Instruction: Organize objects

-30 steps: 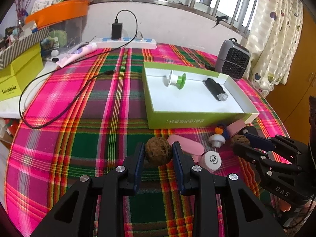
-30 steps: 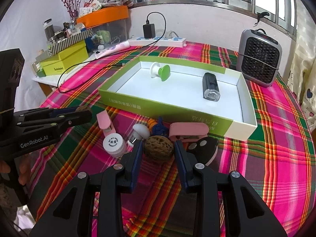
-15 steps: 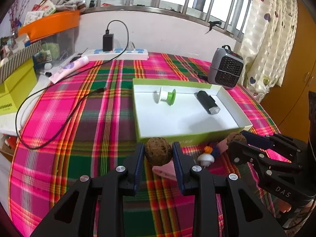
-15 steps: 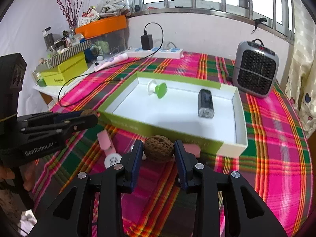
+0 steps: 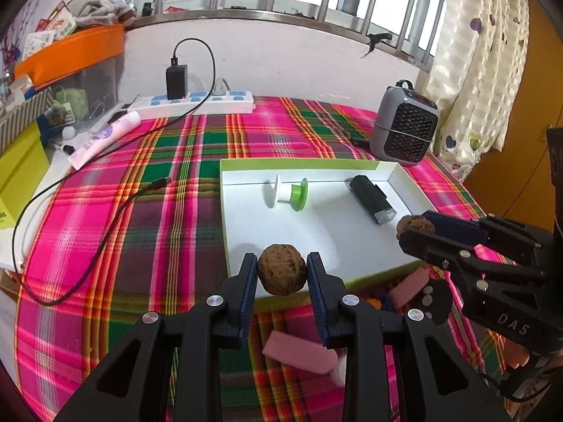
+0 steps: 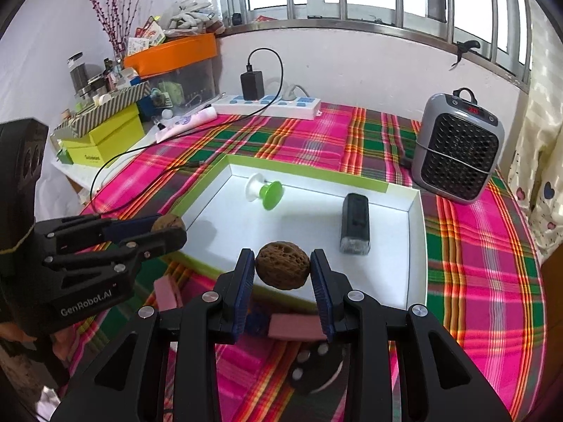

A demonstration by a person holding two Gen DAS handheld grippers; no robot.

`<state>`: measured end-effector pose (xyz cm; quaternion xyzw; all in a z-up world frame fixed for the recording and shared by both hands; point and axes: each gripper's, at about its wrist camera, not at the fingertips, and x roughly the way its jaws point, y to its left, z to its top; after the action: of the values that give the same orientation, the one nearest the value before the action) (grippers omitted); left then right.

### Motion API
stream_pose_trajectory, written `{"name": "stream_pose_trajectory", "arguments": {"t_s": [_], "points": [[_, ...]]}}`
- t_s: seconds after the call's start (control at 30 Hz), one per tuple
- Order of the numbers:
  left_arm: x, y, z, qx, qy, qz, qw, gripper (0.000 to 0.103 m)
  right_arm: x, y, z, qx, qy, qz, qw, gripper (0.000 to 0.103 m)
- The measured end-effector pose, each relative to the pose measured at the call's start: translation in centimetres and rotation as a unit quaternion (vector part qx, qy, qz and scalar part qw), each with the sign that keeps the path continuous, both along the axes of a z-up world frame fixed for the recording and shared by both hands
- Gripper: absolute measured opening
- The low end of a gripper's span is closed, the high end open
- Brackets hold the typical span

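My left gripper is shut on a brown walnut, held above the near edge of the green-rimmed white box. My right gripper is shut on a second walnut, also over the box's near part. Each gripper shows in the other's view, the right gripper at the right and the left gripper at the left. Inside the box lie a white and green spool and a black cylindrical device. Pink cases, a black remote and other small items lie on the cloth before the box.
A plaid cloth covers the round table. A grey heater stands at the back right, a power strip with a charger and trailing cable at the back. Yellow-green boxes and an orange-lidded bin crowd the left. A curtain hangs at right.
Both grippers have lifted their walnuts off the cloth and carried them forward, from among the small items to above the box's near edge.
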<state>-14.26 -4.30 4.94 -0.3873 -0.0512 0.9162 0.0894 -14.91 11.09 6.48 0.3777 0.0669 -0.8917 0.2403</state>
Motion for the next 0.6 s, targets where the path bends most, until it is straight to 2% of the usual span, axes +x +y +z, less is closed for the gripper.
{"name": "stream_pose_trajectory", "arguments": {"t_s": [0.23,0.6], "points": [[-1.7,0.3,-0.1,-0.002,-0.002,0.000,1.0000,0.027,-2.8,-0.3,-0.1,-0.001,-0.016,-0.014,1.000,0.034],[-4.2,1.0,-0.8,-0.012,-0.012,0.000,0.9999,0.027,-7.0,-1.8,-1.5,0.032,-0.040,-0.022,0.998,0.034]]}}
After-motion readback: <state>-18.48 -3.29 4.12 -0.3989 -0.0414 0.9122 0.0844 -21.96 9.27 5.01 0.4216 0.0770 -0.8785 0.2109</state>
